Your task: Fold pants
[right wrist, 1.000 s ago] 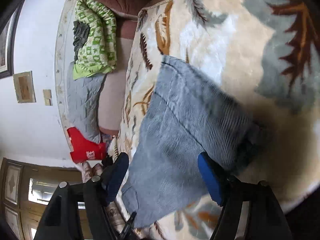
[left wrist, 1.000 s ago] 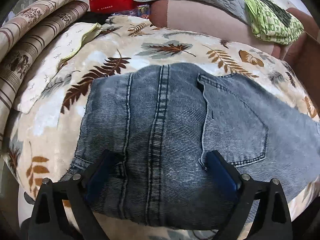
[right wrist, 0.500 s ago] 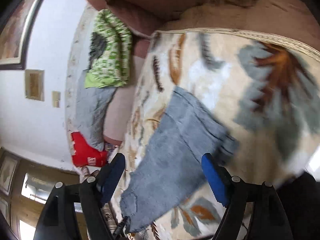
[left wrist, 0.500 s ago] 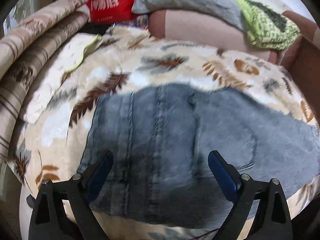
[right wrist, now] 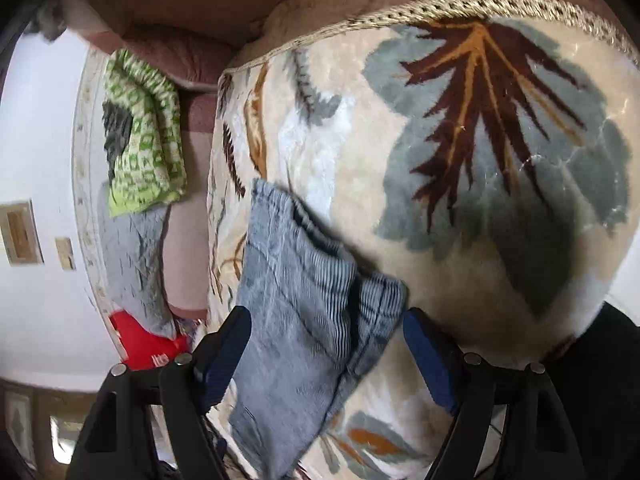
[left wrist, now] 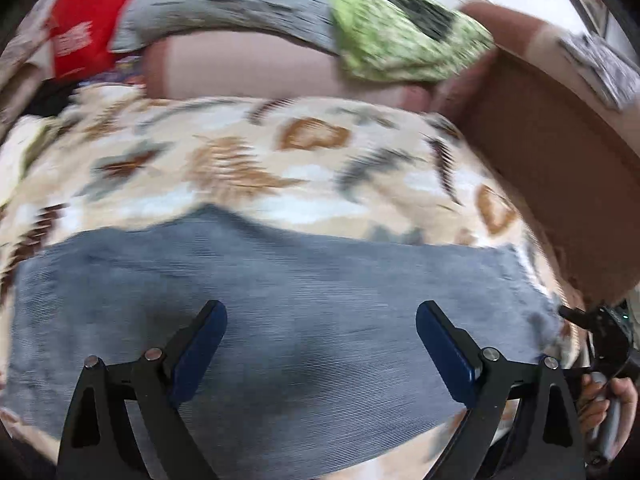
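Your left gripper (left wrist: 322, 350) hangs wide and empty above the pants (left wrist: 280, 300), which lie stretched flat along the near edge of the leaf-print blanket (left wrist: 248, 160) on the bed. Settle it on the near long edge before you pinch. Your right gripper (right wrist: 326, 346), its jaws just spread wider, straddles the layered hem end (right wrist: 344, 288) without gripping. Catch both layers together, then carry that end over evenly toward the other.

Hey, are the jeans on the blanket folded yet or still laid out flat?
Partly folded: the jeans lie lengthwise as one narrow strip on the leaf-print blanket, two leg hems stacked at the end.
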Demonstrator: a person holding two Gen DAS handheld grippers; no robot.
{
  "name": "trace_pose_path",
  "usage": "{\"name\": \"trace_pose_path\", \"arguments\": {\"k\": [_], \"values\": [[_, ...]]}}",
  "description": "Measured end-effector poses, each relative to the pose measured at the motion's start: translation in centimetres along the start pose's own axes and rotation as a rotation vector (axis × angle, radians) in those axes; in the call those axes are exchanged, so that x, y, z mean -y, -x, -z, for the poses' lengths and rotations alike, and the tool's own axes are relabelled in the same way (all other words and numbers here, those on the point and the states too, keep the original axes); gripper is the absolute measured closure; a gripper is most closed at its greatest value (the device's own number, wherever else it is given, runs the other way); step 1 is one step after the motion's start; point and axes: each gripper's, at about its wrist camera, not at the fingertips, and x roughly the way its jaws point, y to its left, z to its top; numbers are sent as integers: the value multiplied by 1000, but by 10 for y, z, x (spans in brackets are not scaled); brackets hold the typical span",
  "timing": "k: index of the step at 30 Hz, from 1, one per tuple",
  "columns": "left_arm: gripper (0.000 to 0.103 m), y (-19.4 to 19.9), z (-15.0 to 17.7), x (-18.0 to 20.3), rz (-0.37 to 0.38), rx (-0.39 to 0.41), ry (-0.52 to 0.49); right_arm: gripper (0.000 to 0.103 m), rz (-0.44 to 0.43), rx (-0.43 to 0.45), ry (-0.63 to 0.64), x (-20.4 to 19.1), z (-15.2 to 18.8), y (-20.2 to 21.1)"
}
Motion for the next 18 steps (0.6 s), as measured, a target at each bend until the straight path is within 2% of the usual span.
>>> {"name": "trace_pose_path", "arguments": {"k": [1,2,3,5,7,9,10,11,12,14,15,17,18], "values": [[7,-11,-1,19,20,-22,-15,23,-6,3,-5,-1,-3,-1],[7,-20,-2,36,38,-43,-32,31,-6,8,18,-4,-3,2],[7,-28,-3,49,44,-57,-50,49,17,16,55,-7,-3,3],[7,-43,0,81,22,-70,-115,62,41,13,70,-7,-3,5],[7,-63,7,104,-40,-97,-210,63,32,1,83,-3,-5,4],[7,-98,23,119,-101,-245,-328,59,45,-7,119,-5,-4,5],[6,-109,32,122,-115,-290,-375,56,50,-9,127,-5,-4,6],[5,-106,37,123,-116,-235,-396,47,42,-9,125,-6,-4,6],[5,-102,36,123,-116,-226,-396,40,26,-12,123,-6,-4,5],[6,-91,30,122,-92,-229,-373,38,20,-18,131,-10,-6,2],[6,-82,27,122,-76,-198,-373,38,21,-18,125,-12,-7,-1],[6,-70,21,117,-99,-135,-365,38,22,-22,130,-13,-8,-2],[6,-73,21,114,-110,-145,-355,42,27,-25,152,-15,-8,-3]]}}
